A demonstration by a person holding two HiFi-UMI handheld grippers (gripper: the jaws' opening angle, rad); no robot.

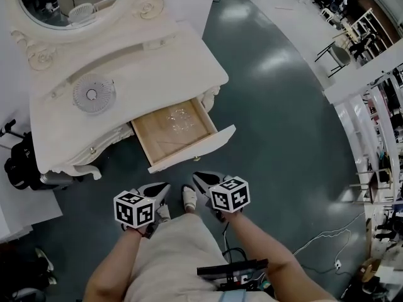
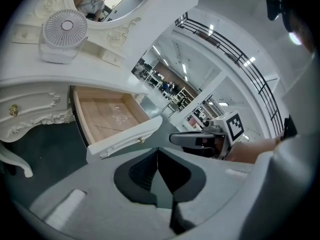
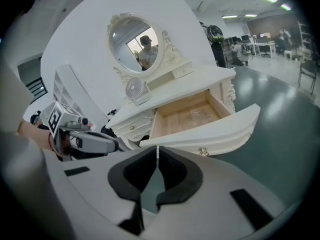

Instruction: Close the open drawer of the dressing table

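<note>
The white dressing table (image 1: 75,131) stands at the upper left of the head view. Its drawer (image 1: 173,128) is pulled out and shows a bare wooden bottom; the curved white drawer front (image 1: 195,148) faces me. My left gripper (image 1: 164,187) and right gripper (image 1: 198,177) hover side by side just short of that front, touching nothing, both shut and empty. In the left gripper view the shut jaws (image 2: 158,151) point at the drawer front (image 2: 125,138). The right gripper's shut jaws (image 3: 157,151) sit just under the front (image 3: 215,131), near its small knob (image 3: 203,152).
A small round white fan (image 1: 93,94) sits on the tabletop below the oval mirror (image 1: 69,2). A black bag (image 1: 22,162) lies on the floor left of the table. Cables (image 1: 321,238) trail at the lower right. White shelving (image 1: 378,124) lines the right side.
</note>
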